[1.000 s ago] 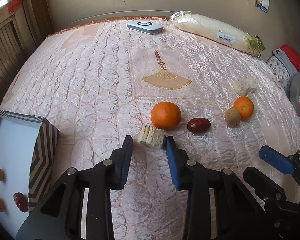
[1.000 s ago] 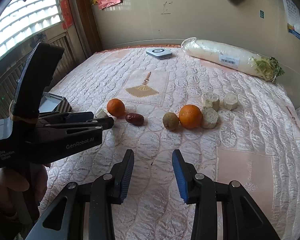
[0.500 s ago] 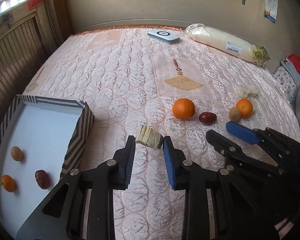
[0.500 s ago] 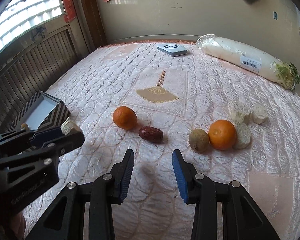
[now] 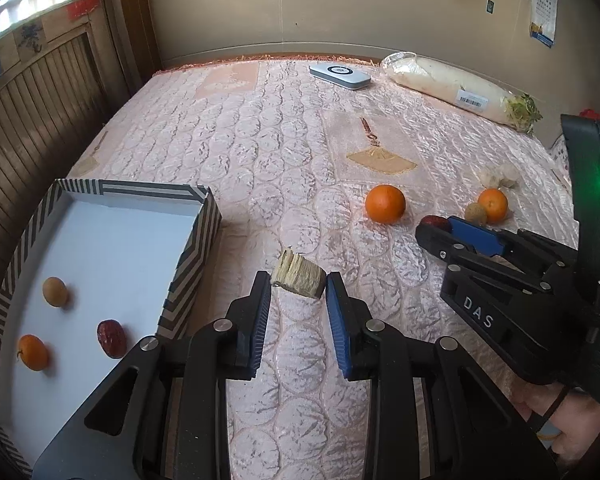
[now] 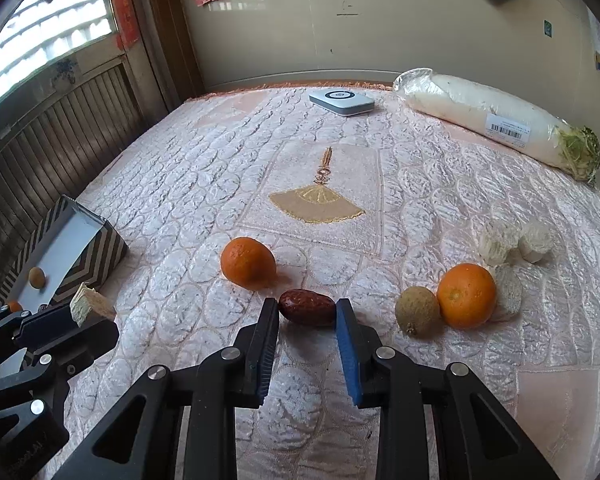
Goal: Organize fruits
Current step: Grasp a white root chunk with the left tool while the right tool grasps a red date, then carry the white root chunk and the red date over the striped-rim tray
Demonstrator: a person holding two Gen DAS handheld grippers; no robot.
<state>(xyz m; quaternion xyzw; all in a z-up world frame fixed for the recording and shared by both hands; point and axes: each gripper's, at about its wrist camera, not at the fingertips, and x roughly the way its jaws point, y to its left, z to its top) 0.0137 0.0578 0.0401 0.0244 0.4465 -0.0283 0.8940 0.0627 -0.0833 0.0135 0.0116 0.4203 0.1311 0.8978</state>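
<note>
My left gripper [image 5: 297,281] is shut on a pale fibrous chunk [image 5: 300,275], held above the quilt just right of the striped box [image 5: 188,194]. In the box lie a small orange [image 5: 33,352], a red date [image 5: 111,338] and a brown round fruit [image 5: 55,291]. The jaws of my right gripper [image 6: 307,307] are closing on a red date [image 6: 307,312] that lies on the quilt, and both pads touch its ends. An orange [image 6: 248,263] lies just behind it. To the right sit a brown fruit [image 6: 417,311] and another orange [image 6: 466,295].
Several white chunks [image 6: 496,244] lie behind the right orange. A wrapped white radish [image 6: 488,120] and a flat white device [image 6: 341,101] lie at the far edge of the bed. Wooden panelling [image 5: 40,120] runs along the left. A hand [image 5: 560,420] holds the right gripper.
The left gripper has carried the chunk up and left, towards the box. The right gripper has moved forward to the red date and its jaws have narrowed onto it.
</note>
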